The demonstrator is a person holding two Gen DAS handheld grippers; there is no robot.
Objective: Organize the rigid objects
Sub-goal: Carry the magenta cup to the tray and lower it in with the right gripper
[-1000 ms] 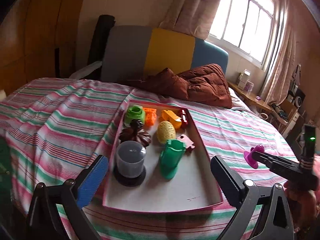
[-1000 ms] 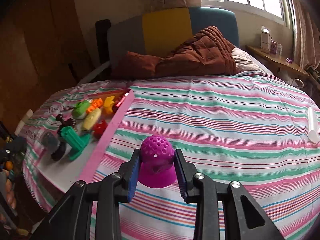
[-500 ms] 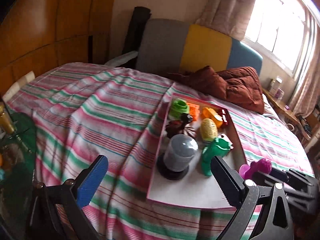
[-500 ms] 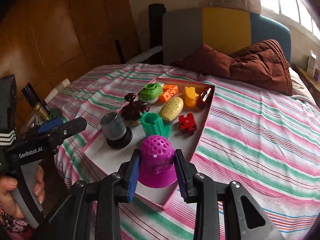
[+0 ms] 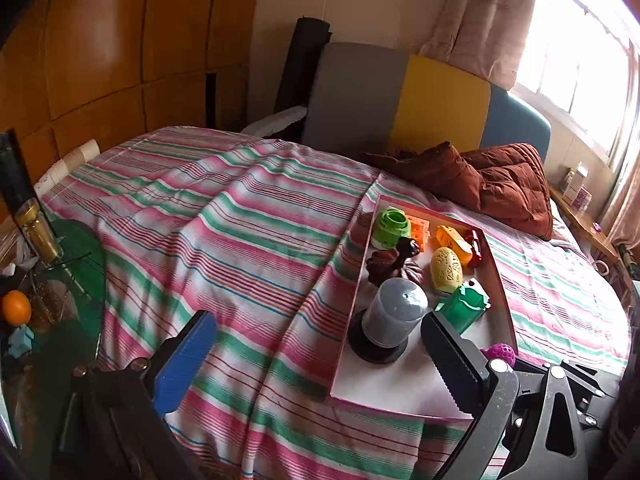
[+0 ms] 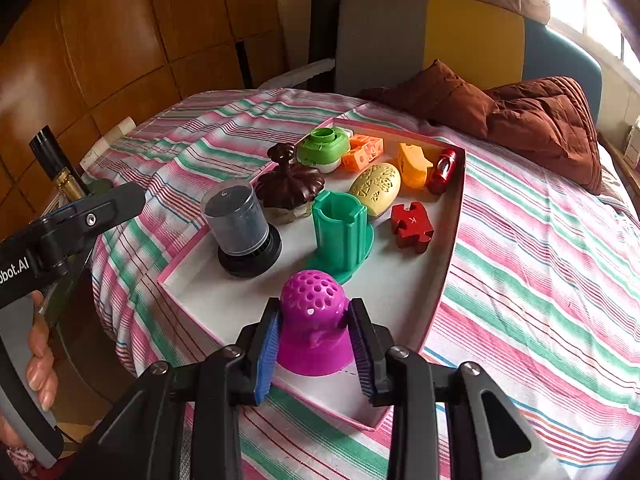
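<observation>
My right gripper (image 6: 314, 338) is shut on a magenta perforated dome toy (image 6: 314, 320), held over the near end of a pink-rimmed white tray (image 6: 450, 240) on the striped bed. In the tray stand a grey capped cylinder (image 6: 240, 226), a green fluted cup (image 6: 340, 232), a brown figure (image 6: 289, 186), a yellow egg shape (image 6: 376, 188), a red puzzle piece (image 6: 412, 222) and more toys at the far end. My left gripper (image 5: 316, 356) is open and empty over the bed, left of the tray (image 5: 352, 320); the magenta toy (image 5: 500, 354) peeks past its right finger.
A brown quilt (image 6: 520, 120) lies at the bed's head before a grey, yellow and blue headboard. At the left stands a glass side table (image 5: 60, 280) with a bottle and an orange. A hand (image 6: 38, 360) holds the left gripper's handle.
My right gripper carried the magenta toy leftward from over the bare bedspread to above the tray's near end. The left gripper swung left, so the tray now lies at its right.
</observation>
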